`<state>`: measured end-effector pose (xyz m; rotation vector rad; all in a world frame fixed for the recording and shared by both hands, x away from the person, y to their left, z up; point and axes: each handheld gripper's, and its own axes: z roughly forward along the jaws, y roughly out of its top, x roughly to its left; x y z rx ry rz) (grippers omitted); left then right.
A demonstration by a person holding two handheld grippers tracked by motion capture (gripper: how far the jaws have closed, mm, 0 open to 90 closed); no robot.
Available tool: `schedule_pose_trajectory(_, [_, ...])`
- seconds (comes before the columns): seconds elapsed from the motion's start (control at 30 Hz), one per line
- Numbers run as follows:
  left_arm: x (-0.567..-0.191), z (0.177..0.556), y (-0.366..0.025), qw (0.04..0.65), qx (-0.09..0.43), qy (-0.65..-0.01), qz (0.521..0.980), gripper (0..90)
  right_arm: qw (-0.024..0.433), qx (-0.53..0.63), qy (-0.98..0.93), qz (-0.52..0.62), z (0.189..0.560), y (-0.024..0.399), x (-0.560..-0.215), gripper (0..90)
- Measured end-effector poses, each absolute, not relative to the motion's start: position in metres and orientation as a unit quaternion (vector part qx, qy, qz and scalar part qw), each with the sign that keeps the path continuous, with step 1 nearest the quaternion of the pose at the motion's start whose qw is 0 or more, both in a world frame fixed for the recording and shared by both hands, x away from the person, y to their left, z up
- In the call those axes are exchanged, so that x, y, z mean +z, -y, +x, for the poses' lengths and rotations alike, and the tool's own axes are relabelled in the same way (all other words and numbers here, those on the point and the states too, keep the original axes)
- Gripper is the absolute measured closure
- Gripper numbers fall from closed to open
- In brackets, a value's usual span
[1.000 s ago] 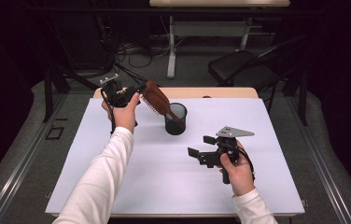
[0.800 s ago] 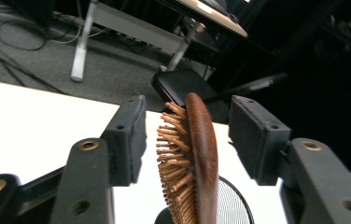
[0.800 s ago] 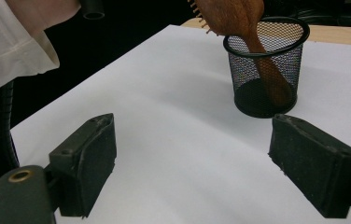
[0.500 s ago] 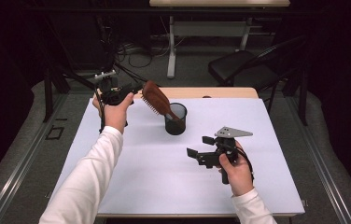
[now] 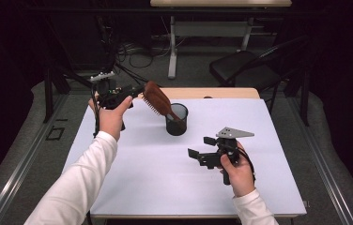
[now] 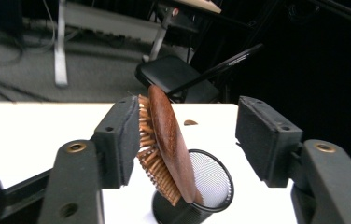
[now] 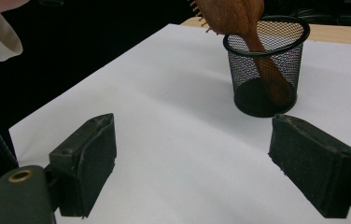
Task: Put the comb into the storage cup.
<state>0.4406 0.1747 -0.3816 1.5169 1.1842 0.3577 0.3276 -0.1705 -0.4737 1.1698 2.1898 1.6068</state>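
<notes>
Landmark: black mesh cup (image 5: 177, 119), upright on the white surface (image 5: 132, 178), toward the far side.
Brush: wooden hairbrush (image 5: 158, 102), handle end down inside the cup, head sticking up and out over the rim, tilted to the left of the cup in the high view. Bristles face down-left, smooth back faces up-right.
Brush, right gripper view: handle (image 7: 268, 70) seen thru the mesh, reaching the cup bottom.
Left hand-held gripper (image 5: 134, 91): up off the surface, left of the cup, level w/ the brush head, pointing at it.
Left state: released; jaws have just been opening. Brush head sits between them in the left gripper view. Bristles (image 6: 152, 154) right by the left pad, can't tell if touching; right pad well clear of the wood back.
Left hand (image 5: 111, 115): wrapped round the gripper body, white sleeve (image 5: 78, 185) running back to the near edge.
Right hand-held gripper (image 5: 202, 151): nearer than the cup and a bit to its right, low over the surface, jaws pointing left.
Right state: released, jaws wide, just bare surface between them; cup ahead in its own view.
Right hand (image 5: 235, 171): gripping from below, grey three-cornered plate (image 5: 233, 133) on top.
Beyond the cup: wood edge of the surface (image 5: 221, 93), then a dark chair (image 5: 240, 68) on the floor.
</notes>
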Motion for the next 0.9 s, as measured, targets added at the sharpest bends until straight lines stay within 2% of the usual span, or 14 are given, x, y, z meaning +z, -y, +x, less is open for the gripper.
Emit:
schedule_pose_trajectory(0.23, [-0.379,0.432,-0.175,0.554,0.154,-0.465,0.673,38.7,0.093,0.543,-0.735,0.394,0.328,0.172,-0.473,14.7])
schedule_pose_trajectory(0.47, [-0.378,0.423,-0.177,0.534,0.148,-0.455,0.697,37.9,0.094,0.543,-0.736,0.394,0.328,0.172,-0.473,14.7])
schedule_pose_trajectory(0.9, [-0.380,0.412,-0.174,0.526,0.153,-0.403,0.734,26.8,0.095,0.540,-0.736,0.396,0.327,0.173,-0.473,14.7])
